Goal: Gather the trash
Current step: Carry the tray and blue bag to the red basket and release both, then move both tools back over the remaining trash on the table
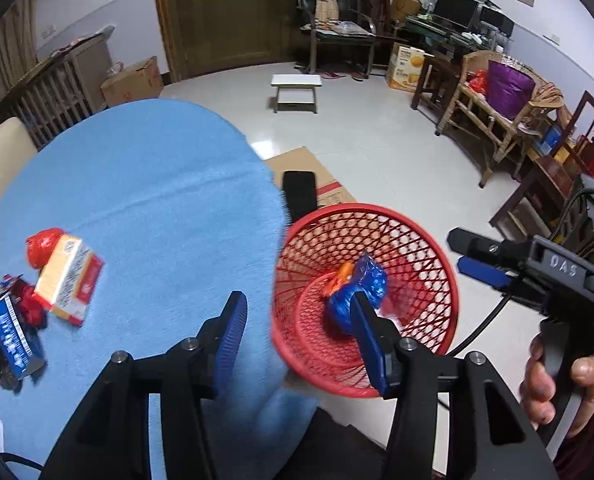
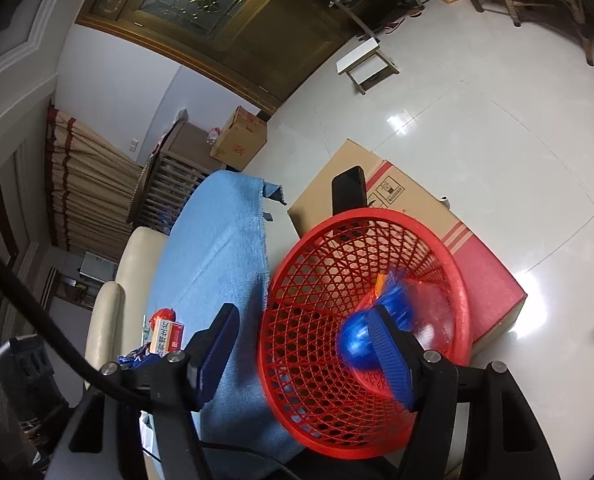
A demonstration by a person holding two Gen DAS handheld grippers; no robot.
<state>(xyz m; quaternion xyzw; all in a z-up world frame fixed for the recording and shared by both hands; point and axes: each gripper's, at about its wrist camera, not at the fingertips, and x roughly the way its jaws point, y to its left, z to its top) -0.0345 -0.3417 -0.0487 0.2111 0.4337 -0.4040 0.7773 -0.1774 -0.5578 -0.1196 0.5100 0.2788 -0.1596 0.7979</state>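
Both grippers, left (image 1: 297, 320) and right (image 2: 309, 340), gape empty; the blurred blue wrapper (image 1: 363, 286) seemingly lies tilted in the red basket (image 1: 437, 256).

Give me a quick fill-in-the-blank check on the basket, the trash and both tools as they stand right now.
1. The blue wrapper lies inside the ____ mesh basket.
2. The orange-and-white carton lies on the ____ cloth.
3. Nothing sits between the fingers of the left tool; its jaws are ____.
4. The basket stands on a ____ box.

Missing words: red; blue; open; cardboard
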